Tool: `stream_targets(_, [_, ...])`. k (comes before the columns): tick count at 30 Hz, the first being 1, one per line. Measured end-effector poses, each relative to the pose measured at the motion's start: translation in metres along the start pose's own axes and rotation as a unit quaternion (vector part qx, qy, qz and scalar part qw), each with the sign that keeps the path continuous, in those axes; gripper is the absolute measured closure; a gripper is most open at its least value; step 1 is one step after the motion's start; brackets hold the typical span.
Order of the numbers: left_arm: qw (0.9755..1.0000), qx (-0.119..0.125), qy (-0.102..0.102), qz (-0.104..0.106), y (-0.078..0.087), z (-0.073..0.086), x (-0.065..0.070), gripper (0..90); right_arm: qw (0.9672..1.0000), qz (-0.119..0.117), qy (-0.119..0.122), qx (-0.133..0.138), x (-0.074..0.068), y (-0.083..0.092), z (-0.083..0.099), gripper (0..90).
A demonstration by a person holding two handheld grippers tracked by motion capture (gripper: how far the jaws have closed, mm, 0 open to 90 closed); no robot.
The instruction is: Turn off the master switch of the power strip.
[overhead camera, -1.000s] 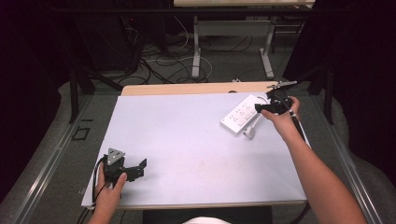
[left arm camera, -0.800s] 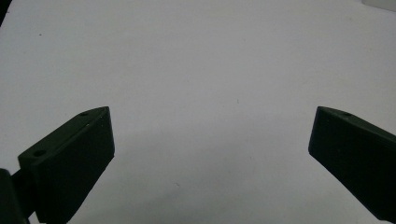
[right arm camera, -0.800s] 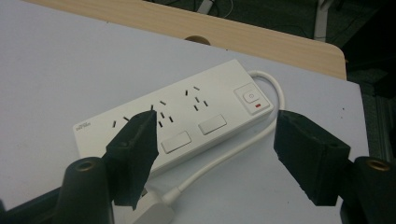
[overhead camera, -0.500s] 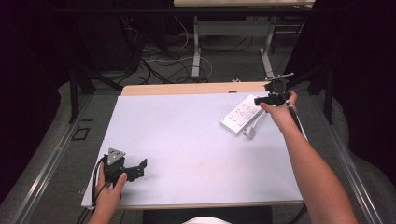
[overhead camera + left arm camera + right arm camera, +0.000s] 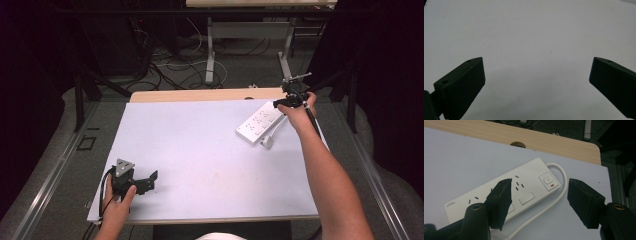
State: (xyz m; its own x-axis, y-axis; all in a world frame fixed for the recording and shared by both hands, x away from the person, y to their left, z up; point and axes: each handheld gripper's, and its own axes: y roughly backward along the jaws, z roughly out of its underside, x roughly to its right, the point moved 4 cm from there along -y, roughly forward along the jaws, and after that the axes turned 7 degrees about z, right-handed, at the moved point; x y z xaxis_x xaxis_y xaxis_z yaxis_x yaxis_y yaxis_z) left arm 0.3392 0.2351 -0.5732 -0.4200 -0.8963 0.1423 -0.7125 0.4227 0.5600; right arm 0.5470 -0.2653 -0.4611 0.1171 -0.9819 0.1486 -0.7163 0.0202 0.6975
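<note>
The right hand-held gripper (image 5: 539, 205) hovers with jaws spread over the white plastic power strip (image 5: 259, 121) at the desk's (image 5: 200, 150) far right. Its trailing white cable (image 5: 544, 212) could snag a jaw. The left hand-held gripper (image 5: 145, 182) rests near-left, jaws apart, empty.

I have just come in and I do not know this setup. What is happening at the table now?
A person holds a two-jaw tool in each hand over a table with a white sheet. The right tool is open and hangs above a white power strip at the far right of the sheet, holding nothing; the strip's white cable curls beside it. The left tool rests open near the front left corner, with nothing between its jaws. The power strip lies flat and is not gripped.
</note>
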Motion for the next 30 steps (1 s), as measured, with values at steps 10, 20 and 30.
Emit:
stream_targets(10, [1.0000, -0.003, 0.000, -0.005, 0.001, 0.002, -0.001, 0.4, 0.9999, 0.000, -0.002, -0.010, 0.001, -0.017, 0.000, 41.4])
stream_targets(20, [0.9999, -0.002, 0.011, -0.010, 0.005, 0.004, -0.002, 0.4, 0.9999, 0.005, 0.004, -0.013, 0.006, -0.033, 0.000, 42.8])
stream_targets(30, [0.9999, -0.003, 0.010, -0.012, 0.007, 0.005, -0.002, 0.4, 0.9994, -0.001, 0.005, -0.036, 0.009, -0.049, 0.004, 52.2])
